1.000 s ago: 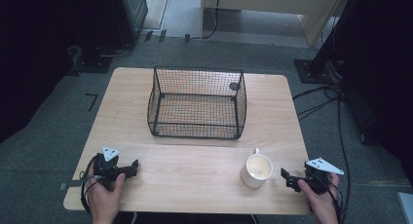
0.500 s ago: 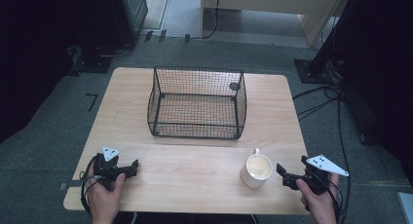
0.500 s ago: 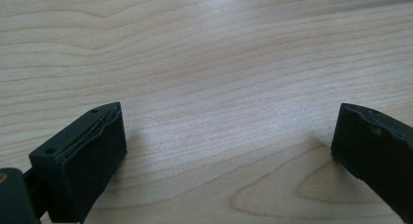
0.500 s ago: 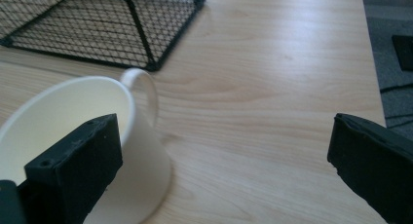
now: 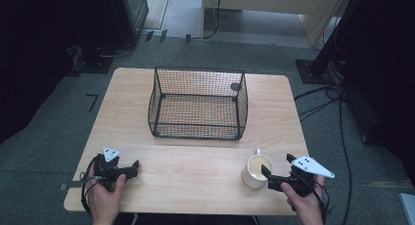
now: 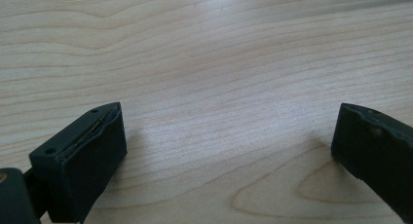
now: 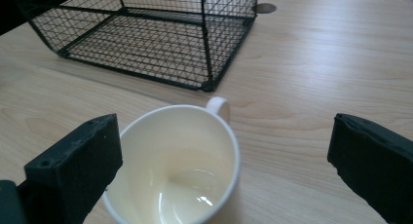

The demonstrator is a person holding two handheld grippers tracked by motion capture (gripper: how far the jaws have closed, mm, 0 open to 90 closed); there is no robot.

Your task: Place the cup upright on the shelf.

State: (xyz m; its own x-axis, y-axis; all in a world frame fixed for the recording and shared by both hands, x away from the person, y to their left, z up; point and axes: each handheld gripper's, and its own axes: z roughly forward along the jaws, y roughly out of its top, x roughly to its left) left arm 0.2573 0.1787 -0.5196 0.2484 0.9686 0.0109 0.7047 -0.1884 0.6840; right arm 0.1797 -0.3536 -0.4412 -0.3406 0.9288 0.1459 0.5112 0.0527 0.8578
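Note:
A cream mug (image 5: pixel 255 171) stands upright and empty on the table's front right, its handle pointing toward the basket. My right gripper (image 5: pixel 277 166) is open just right of it, low over the table. In the right gripper view the mug (image 7: pixel 181 158) sits close between the jaws, nearer the left jaw, with a wide gap to the right jaw; the right gripper (image 7: pixel 226 131) holds nothing. My left gripper (image 5: pixel 135 166) rests at the front left, and in the left gripper view it (image 6: pixel 229 124) is open over bare wood.
A black wire basket (image 5: pixel 198 69) stands empty at the middle back of the wooden table (image 5: pixel 195 156), also seen as the basket (image 7: pixel 146 39) beyond the mug. A small dark round hole (image 5: pixel 235 86) lies behind the basket. Cables and stands surround the table on the floor.
My right gripper has slid left toward the mug, so its jaws now reach alongside it. The left gripper and the mug have stayed put.

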